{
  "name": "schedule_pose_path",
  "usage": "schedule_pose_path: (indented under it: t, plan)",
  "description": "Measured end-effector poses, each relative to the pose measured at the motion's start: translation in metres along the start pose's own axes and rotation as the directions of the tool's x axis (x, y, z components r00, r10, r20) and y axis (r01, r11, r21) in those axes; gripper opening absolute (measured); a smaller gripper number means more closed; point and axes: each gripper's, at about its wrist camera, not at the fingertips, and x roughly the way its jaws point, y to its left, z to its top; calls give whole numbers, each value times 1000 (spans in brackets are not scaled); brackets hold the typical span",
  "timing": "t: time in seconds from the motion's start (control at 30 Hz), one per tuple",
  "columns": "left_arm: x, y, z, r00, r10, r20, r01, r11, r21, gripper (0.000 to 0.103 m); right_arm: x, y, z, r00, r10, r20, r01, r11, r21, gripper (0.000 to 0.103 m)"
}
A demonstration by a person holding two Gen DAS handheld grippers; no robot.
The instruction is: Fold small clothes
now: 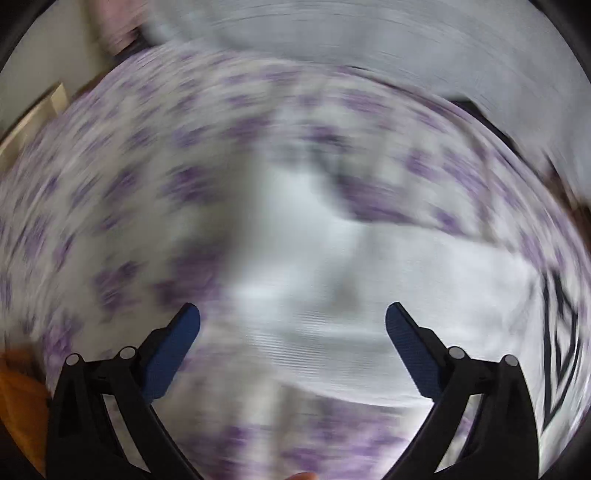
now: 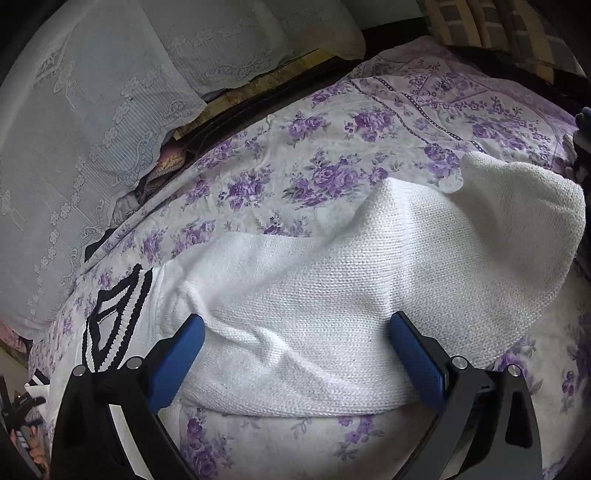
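Note:
A white knit sweater [image 2: 332, 280] with a black-striped V-neck collar [image 2: 110, 325] lies on a bed with a purple floral sheet [image 2: 295, 147]. My right gripper [image 2: 295, 332] is open just above the sweater's near part, empty, its blue fingers [image 2: 177, 354] spread wide. The left wrist view is heavily motion-blurred. My left gripper [image 1: 291, 325] is open and empty above the white sweater [image 1: 332, 325], whose black-striped collar [image 1: 557, 332] shows at the right edge.
White lace-covered pillows [image 2: 92, 129] lie along the far left of the bed. A dark gap and a wooden board [image 2: 266, 81] run behind the bed. A checked cushion [image 2: 498, 22] sits at the top right. Something orange [image 1: 18, 398] shows at the lower left.

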Motion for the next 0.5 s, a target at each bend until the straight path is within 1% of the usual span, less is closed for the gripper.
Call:
schedule_pose_path:
  t: [0.03,0.07,0.1,0.13,0.2,0.23,0.27,0.33,0.37,0.4,0.43,0.47,0.5]
  plan:
    - [-1,-25,-4,1000,-15,-3,15,996,90,98,0,0,0,1000,2,1,-2,1000,1,100]
    - [0,-63,-11,999,-37,-11,39,973,226,98,0,-1,0,1000,5,2,-5,1000,3,100]
    - [-2,-89,-22,999,-41,-3,40,948,316,98,-1,-1,0,1000,9,3,-9,1000,6,100]
    - [-8,-116,-35,999,-35,42,15,918,396,98,-1,-2,0,1000,14,5,-14,1000,10,100]
    - [-22,-130,-47,992,-60,112,4,896,444,98,-1,-3,0,1000,20,8,-20,1000,14,100]
    - [-29,-129,-48,987,-73,141,3,896,444,98,-1,-3,0,1000,19,7,-19,1000,14,100]
    - [-37,-121,-45,983,-70,170,-7,909,418,98,-1,-2,0,1000,17,7,-17,1000,13,100]
    - [-46,-88,-29,980,-58,191,-5,949,315,98,-1,-1,-1,1000,7,5,-7,1000,6,100]
    - [-46,-63,-16,980,-38,194,-7,975,222,98,0,-1,-1,1000,1,4,-1,1000,2,100]
    - [-44,-35,-6,982,-5,191,-20,991,131,98,1,0,0,1000,-8,3,8,1000,-1,100]
    - [-37,-13,6,986,23,167,-32,998,52,99,1,2,-1,1000,-18,2,19,1000,-6,100]
    - [-22,13,17,994,34,108,-31,999,-36,99,2,4,-1,1000,-29,0,29,999,-13,100]
    - [-8,32,23,998,15,57,-8,994,-112,98,3,5,-1,999,-39,-3,39,999,-22,100]
